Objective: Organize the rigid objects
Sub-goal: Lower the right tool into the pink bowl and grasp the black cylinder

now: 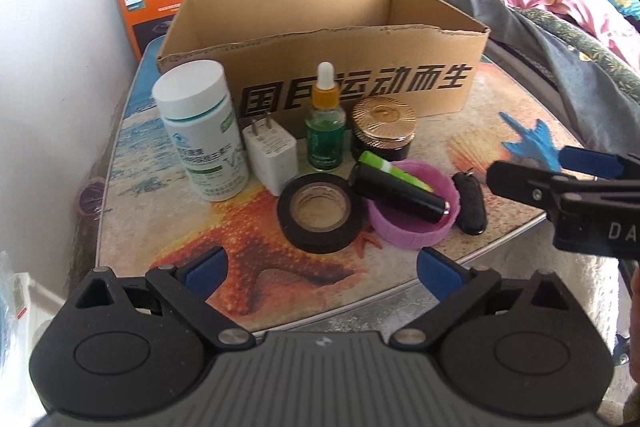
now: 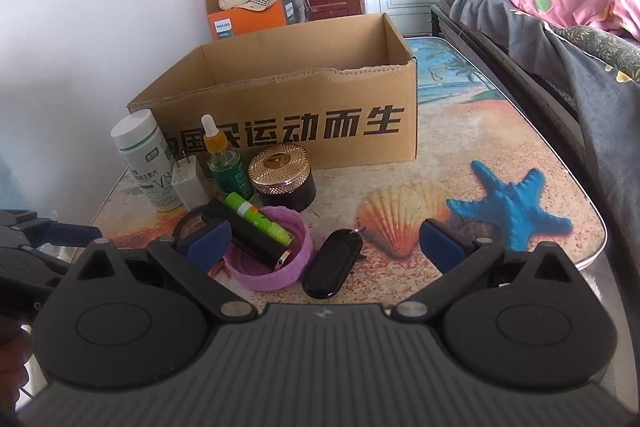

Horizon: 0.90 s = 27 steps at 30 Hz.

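**Cardboard box open, nothing gripped – risks ahead of first pick**

Cardboard box sits at far side of table, open top; no items seen inside, though floor is hidden by the near wall. All items are clustered just in front of it, nr left end.

Grippers: left gripper jaws wide, empty, hovering at near table edge facing the tape roll. Right gripper also wide, empty, facing the black key fob.

Item positions: white pill bottle, charger plug, dropper bottle and gold-lidded jar stand upright, tightly packed. Black cylinder and green tube lie tilted across rim of purple lid; tape roll touches that lid.

Risks, as judged:
- Cylinder/tube unstable on lid rim; nudging lid or tape likely rolls them off, poss. off table.
- Dropper bottle tall, narrow; a wide jaw reaching for plug or jar could tip it. Looks like glass, so breakage risk.
- Key fob lies flat, low; pads may skid on table.
- Grippers close together; clash poss. if both go for centre cluster.
- Box wall high; a low carry would strike near edge.
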Motion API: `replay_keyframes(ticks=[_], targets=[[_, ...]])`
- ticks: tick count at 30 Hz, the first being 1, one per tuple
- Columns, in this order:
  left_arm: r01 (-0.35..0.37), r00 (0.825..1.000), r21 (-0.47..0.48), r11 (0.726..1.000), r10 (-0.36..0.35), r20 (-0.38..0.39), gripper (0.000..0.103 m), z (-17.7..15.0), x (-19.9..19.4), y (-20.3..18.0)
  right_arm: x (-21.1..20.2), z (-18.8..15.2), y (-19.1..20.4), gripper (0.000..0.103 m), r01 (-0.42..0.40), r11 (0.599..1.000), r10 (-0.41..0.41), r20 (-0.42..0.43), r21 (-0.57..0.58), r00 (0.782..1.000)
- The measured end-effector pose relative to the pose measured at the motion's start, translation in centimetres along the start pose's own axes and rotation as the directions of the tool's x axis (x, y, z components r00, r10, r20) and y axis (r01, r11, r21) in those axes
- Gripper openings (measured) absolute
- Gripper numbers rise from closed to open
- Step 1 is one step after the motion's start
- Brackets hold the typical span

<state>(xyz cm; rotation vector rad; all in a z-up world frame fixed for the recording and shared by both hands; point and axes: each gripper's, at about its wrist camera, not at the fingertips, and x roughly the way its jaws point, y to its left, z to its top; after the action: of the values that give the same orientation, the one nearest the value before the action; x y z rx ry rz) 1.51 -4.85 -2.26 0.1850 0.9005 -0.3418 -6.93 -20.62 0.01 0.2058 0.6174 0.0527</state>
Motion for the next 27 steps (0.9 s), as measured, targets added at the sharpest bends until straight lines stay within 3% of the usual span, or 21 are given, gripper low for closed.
replay_keyframes(ticks=[3, 5, 8, 12, 14, 20, 27], targets=[[0.035, 0.999, 0.035, 0.999, -0.036, 0.010, 0.093, 0.3, 0.3, -0.8, 0.7, 1.2, -0.8, 0.085, -0.105, 0.994, 0.105, -0.009, -0.006, 0.994], [0.054, 0.998, 0.057, 0.997, -0.054, 0.012, 0.081, 0.5, 0.6, -1.3, 1.5, 2.0, -1.1, 0.071, -0.185, 0.983, 0.185, -0.035, -0.010, 0.982], [0.080, 0.997, 0.071, 0.994, -0.080, 0.005, 0.064, 0.7, 1.0, -1.7, 2.9, 2.9, -0.7, 0.057, -0.285, 0.958, 0.282, -0.093, -0.021, 0.955], [0.120, 0.993, 0.085, 0.989, -0.121, 0.007, 0.050, 0.8, 1.4, -2.0, 4.7, 3.3, 0.2, 0.045, -0.381, 0.924, 0.369, -0.175, -0.035, 0.913], [0.138, 0.990, 0.096, 0.986, -0.139, 0.005, 0.034, 1.0, 1.5, -2.2, 5.4, 3.3, 0.8, 0.034, -0.407, 0.912, 0.388, -0.211, -0.054, 0.897], [0.183, 0.983, 0.102, 0.978, -0.182, -0.012, 0.022, 1.7, 2.5, -2.4, 7.9, 3.4, 1.2, 0.024, -0.436, 0.898, 0.398, -0.309, -0.064, 0.864], [0.217, 0.976, 0.092, 0.972, -0.214, -0.043, 0.022, 2.1, 3.9, -2.5, 10.1, 3.6, 0.6, 0.022, -0.433, 0.901, 0.391, -0.375, -0.033, 0.841]])
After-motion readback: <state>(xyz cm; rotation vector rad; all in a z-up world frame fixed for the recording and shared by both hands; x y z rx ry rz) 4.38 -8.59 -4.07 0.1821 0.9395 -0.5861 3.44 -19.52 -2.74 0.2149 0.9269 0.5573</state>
